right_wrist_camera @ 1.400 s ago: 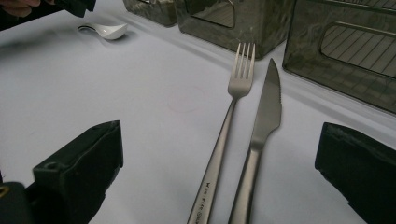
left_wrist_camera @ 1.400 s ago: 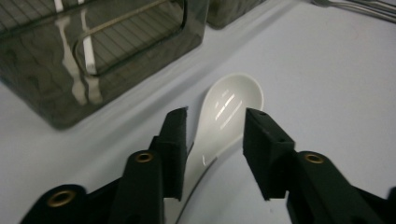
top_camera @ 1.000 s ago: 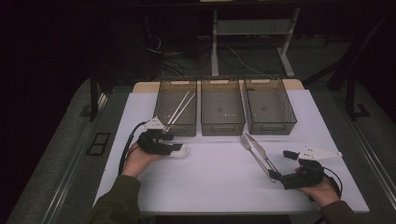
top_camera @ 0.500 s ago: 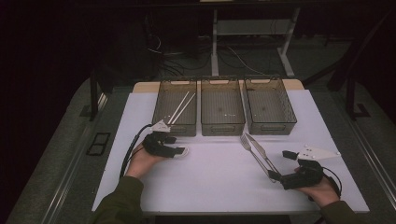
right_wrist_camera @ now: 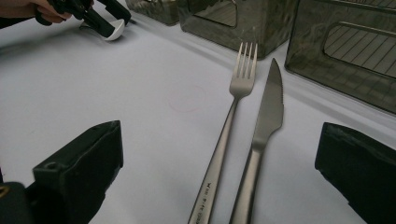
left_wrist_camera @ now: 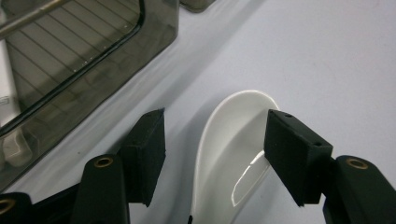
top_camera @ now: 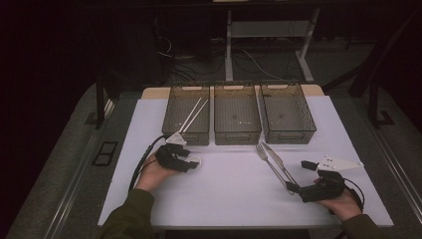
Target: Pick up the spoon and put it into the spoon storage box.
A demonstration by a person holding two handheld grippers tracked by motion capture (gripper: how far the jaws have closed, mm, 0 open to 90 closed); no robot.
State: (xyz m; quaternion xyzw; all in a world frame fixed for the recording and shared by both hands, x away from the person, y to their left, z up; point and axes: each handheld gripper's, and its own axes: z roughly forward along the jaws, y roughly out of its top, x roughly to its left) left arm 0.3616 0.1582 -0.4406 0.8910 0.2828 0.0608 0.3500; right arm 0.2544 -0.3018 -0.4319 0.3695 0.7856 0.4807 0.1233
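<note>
A white spoon [left_wrist_camera: 233,140] lies on the white table between the jaws of my left gripper [left_wrist_camera: 217,128]. The right pad [left_wrist_camera: 294,154] sits at the spoon's rim, while the left pad [left_wrist_camera: 147,149] stands clear of it, so the gripper is open. From above, the left gripper [top_camera: 189,162] is just in front of the left bin [top_camera: 174,132]. My right gripper [right_wrist_camera: 222,140] stands wide open on either side of the handles of a steel fork [right_wrist_camera: 233,107] and a knife [right_wrist_camera: 268,112]. They lie side by side on the table, tips pointing towards the bins.
Three dark see-through bins stand in a row at the back; the left one holds pale chopsticks [top_camera: 193,115], while the middle bin [top_camera: 237,134] and the right bin [top_camera: 288,135] look bare. White table [top_camera: 234,199] stretches between both hands.
My left gripper has shifted slightly around the spoon. The right gripper, fork and knife have kept still.
</note>
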